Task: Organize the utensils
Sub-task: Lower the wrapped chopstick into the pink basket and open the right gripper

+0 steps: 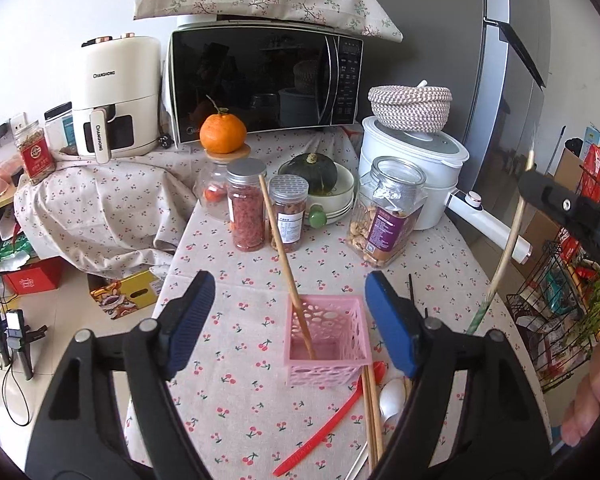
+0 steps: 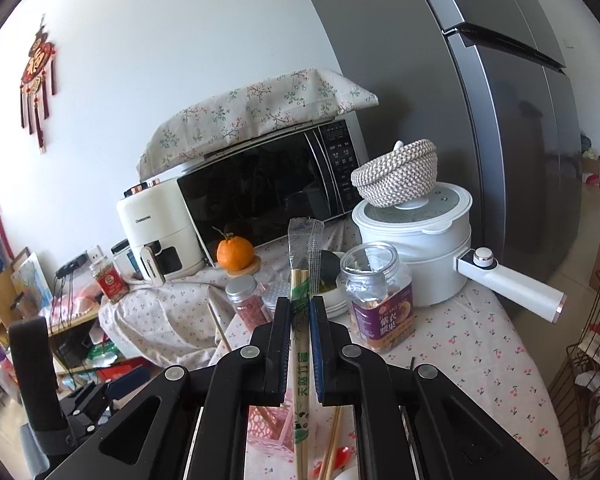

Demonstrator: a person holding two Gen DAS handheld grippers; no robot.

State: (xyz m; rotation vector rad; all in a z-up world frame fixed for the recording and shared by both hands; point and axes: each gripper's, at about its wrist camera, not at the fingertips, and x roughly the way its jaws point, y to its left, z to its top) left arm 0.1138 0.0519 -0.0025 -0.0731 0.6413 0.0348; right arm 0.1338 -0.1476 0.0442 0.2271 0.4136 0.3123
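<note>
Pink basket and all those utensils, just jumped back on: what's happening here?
A person is sorting utensils with two handheld grippers. The left gripper is open above the pink basket, where one chopstick already stands. The right gripper is shut on a wrapped pair of chopsticks, held up off the table. A red spoon, a white spoon and more chopsticks lie beside the basket.

Microwave (image 1: 265,80) at 12 o'clock w/ air fryer (image 1: 113,96) at 10, orange (image 1: 222,132) betw. them, rice cooker (image 1: 412,172) & fridge (image 1: 500,80) at 2.
</note>
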